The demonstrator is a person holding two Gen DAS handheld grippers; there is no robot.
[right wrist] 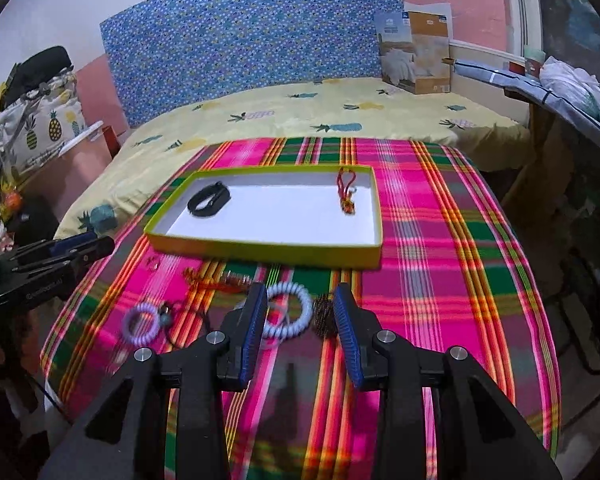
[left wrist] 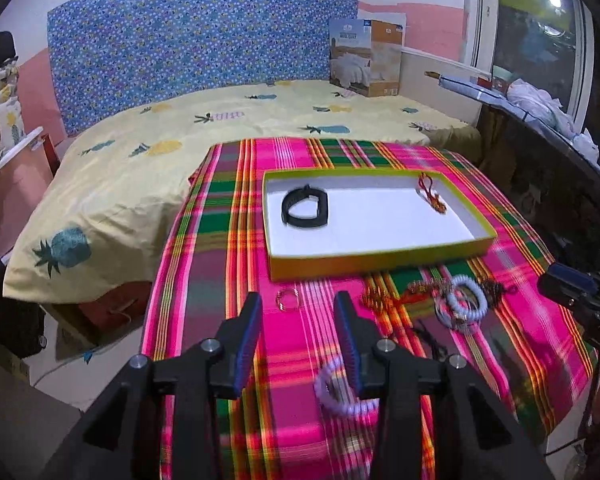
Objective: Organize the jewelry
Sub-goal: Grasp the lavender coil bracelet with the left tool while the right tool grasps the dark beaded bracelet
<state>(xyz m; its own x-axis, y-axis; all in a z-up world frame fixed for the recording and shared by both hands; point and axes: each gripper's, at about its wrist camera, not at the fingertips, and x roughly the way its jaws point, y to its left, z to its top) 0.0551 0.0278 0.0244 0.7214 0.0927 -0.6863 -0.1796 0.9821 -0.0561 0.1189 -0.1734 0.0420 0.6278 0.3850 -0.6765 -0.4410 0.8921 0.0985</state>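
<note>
While both hand-held grippers [left wrist: 298, 320] [right wrist: 300, 308] gape empty, tray [left wrist: 380, 264] holds black band [left wrist: 306, 208], red cord [left wrist: 432, 194].

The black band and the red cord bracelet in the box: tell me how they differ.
The black band is a wide dark loop at the left end of the yellow-rimmed box; the red cord bracelet is thin, red and orange, stretched out long near the right end. Both lie on the box's white floor, untouched by either gripper.

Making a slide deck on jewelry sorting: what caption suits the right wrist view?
Open right gripper hovers over a white coil bracelet on the plaid cloth, before the tray.
</note>
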